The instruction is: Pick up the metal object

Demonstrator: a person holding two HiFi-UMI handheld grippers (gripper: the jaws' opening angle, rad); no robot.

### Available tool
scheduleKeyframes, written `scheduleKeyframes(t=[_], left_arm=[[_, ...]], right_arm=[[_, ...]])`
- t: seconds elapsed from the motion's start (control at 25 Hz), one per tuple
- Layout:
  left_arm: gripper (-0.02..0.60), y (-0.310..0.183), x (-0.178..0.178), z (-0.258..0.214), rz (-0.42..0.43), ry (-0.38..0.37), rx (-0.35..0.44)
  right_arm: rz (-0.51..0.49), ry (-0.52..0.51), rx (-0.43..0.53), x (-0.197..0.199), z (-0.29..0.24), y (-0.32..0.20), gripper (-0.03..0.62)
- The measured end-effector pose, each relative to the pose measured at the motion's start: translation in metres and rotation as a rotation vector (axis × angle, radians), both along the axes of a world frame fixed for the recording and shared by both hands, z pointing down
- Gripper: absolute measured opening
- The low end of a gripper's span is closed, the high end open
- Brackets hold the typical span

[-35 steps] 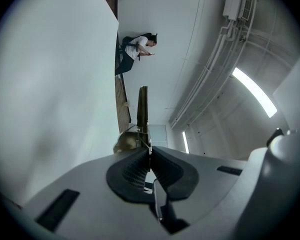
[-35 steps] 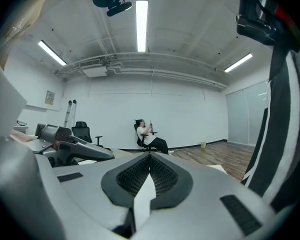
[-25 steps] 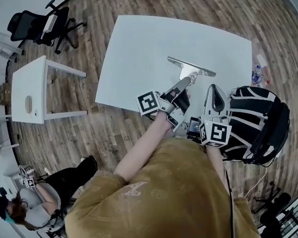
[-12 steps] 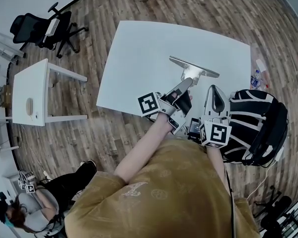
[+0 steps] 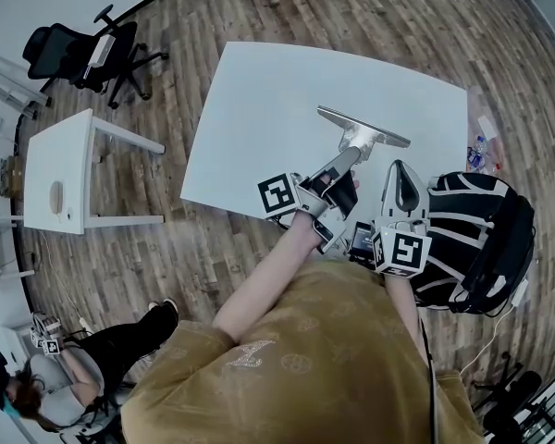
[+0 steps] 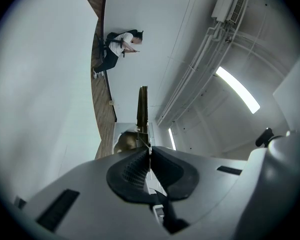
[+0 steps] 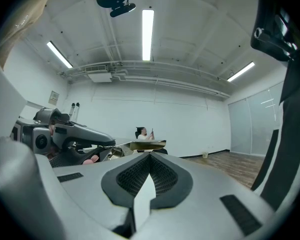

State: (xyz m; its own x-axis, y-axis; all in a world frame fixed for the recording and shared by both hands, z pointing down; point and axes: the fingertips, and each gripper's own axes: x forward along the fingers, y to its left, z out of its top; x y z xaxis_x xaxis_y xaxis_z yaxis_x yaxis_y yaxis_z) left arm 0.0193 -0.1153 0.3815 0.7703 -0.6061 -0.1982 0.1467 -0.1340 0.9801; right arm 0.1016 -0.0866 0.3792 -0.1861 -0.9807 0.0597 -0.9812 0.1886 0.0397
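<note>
Silvery metal object point(image 5: 363, 129) is gripped by its stem in the closed jaws of the left hand-held gripper point(image 5: 349, 154) over the white tabletop point(image 5: 259, 91), seemingly for lifting clear, while the right hand-held gripper point(image 5: 400, 169) is held shut, empty, just beside.

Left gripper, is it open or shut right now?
Shut: the left gripper pinches the metal object, its thin edge between the pads.

An office-like room: white tables point(image 5: 259, 109), swivel chair point(image 5: 79, 49), wood-plank floor point(image 5: 203, 257), ceiling strip lights point(image 7: 147, 28).
</note>
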Motion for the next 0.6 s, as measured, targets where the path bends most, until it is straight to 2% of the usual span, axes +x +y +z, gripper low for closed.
scheduleKeyframes(t=[0.6], left_arm=[[0.009,-0.0014,-0.0015,0.0002,0.001,0.010,0.003]], right_arm=[[-0.012,0.021,0.003,-0.0035,0.0006,-0.0045,0.000]])
